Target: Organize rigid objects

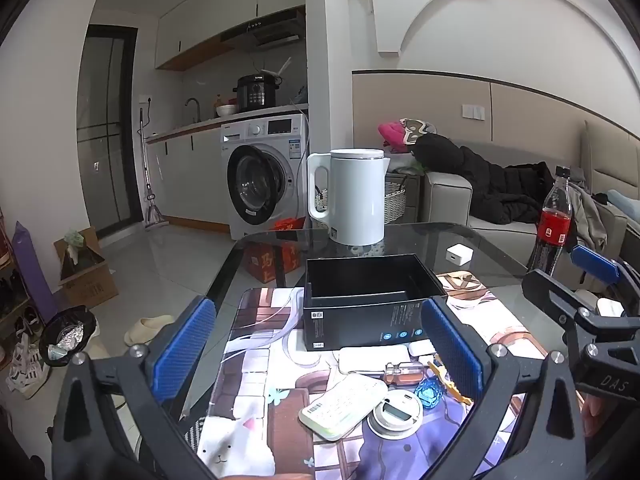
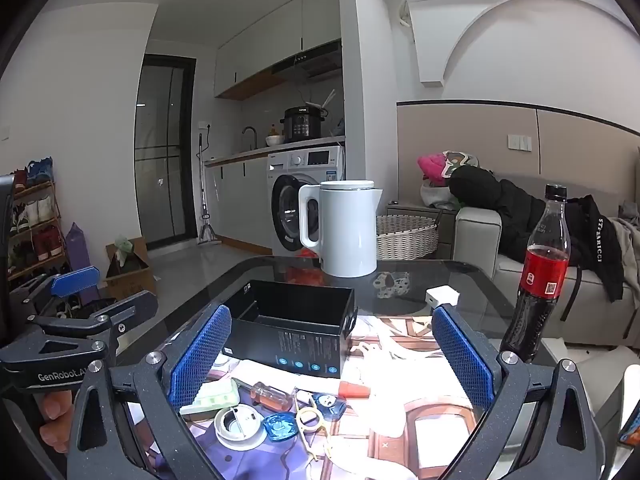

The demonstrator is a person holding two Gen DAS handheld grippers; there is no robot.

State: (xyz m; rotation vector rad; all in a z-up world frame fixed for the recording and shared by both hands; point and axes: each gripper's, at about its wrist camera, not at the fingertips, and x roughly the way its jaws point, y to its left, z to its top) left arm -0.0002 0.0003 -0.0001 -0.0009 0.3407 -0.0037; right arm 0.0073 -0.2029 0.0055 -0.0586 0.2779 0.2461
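Here, your left claw (image 1: 316,344) hung spread wide above the table (image 1: 404,236), holding nothing, its blue pads either side of the clutter below. Your right claw (image 2: 330,354) was spread just as wide and empty too. A black box (image 1: 360,300) sat open-topped on the printed mat (image 1: 256,360). Just in front of it lay the loose things: a white keypad (image 1: 344,404), a round white disc (image 1: 396,414), an orange-handled screwdriver (image 1: 404,372) and a blue plastic piece (image 1: 428,394), all close together. Behind the box stood a white kettle (image 1: 352,196); a cola bottle (image 2: 538,280) stood well off to the right, and a small white charger (image 2: 440,296) lay between them.
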